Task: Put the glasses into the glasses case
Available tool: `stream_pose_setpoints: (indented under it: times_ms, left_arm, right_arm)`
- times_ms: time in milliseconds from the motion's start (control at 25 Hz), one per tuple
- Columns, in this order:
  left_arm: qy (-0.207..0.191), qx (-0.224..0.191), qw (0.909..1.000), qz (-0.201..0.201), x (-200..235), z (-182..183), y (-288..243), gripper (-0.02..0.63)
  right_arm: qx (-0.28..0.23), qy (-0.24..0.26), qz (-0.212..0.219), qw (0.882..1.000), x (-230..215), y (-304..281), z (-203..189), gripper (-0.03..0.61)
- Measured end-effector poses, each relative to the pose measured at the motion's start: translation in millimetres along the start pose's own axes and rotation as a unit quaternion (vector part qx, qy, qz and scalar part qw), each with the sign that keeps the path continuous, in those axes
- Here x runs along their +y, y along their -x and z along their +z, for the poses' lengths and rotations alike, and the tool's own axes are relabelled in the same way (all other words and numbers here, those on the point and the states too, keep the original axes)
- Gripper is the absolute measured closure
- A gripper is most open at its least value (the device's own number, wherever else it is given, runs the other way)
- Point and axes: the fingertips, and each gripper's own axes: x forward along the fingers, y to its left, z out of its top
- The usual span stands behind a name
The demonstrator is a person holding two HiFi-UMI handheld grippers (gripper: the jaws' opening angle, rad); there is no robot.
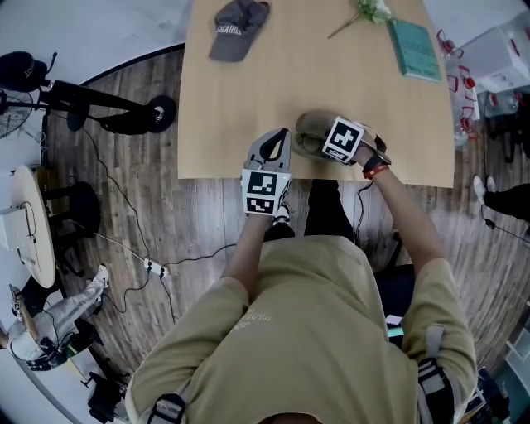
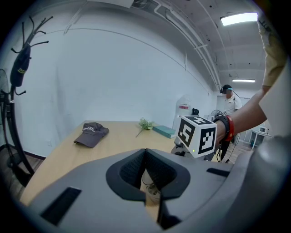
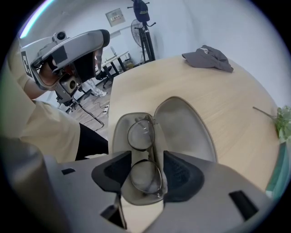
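The grey glasses case [image 3: 186, 127] lies open near the table's front edge, its lid tipped back. In its lower shell the round-lensed glasses [image 3: 142, 136] rest folded. My right gripper [image 3: 146, 173] points steeply down over them, its jaws standing wide on either side of one lens without pressing on it. In the head view the right gripper [image 1: 321, 142] covers part of the case [image 1: 308, 124]. My left gripper [image 1: 273, 142] hovers just left of the case at the table edge; its pads meet at the tip [image 2: 145, 152] with nothing between them.
A grey cap [image 1: 238, 29] lies at the table's far left, with a green book [image 1: 416, 50] and a flower sprig [image 1: 368, 12] at the far right. The wooden table [image 1: 215, 116] ends right under my hands. Cables and stands crowd the floor on the left.
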Motion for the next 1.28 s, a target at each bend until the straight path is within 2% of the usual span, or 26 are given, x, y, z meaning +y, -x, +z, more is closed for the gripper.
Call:
stream_pose_setpoints:
  times_ms: [360,600,800,920,1280]
  left_arm:
    - [-0.017,-0.011,0.9998,-0.01,-6,11,13,0.592]
    - [-0.024,-0.025,0.9993,-0.016,-11,33,29,0.592]
    - [-0.032,-0.057,0.9977,-0.014,-12,64,44,0.592]
    - [-0.036,-0.068,0.997,-0.011,-12,76,54,0.592]
    - [-0.045,-0.087,0.9951,-0.009,-18,104,80,0.592]
  right_arm:
    - [-0.075,-0.048,-0.046,0.995,0,43,7,0.345]
    - [-0.168,-0.105,-0.073,0.977,13,87,19,0.35]
    - [-0.233,-0.136,-0.119,0.955,20,130,21,0.377]
    - [-0.27,-0.155,-0.15,0.938,27,155,20,0.391]
    - [-0.379,-0.21,-0.23,0.871,53,224,17,0.426]
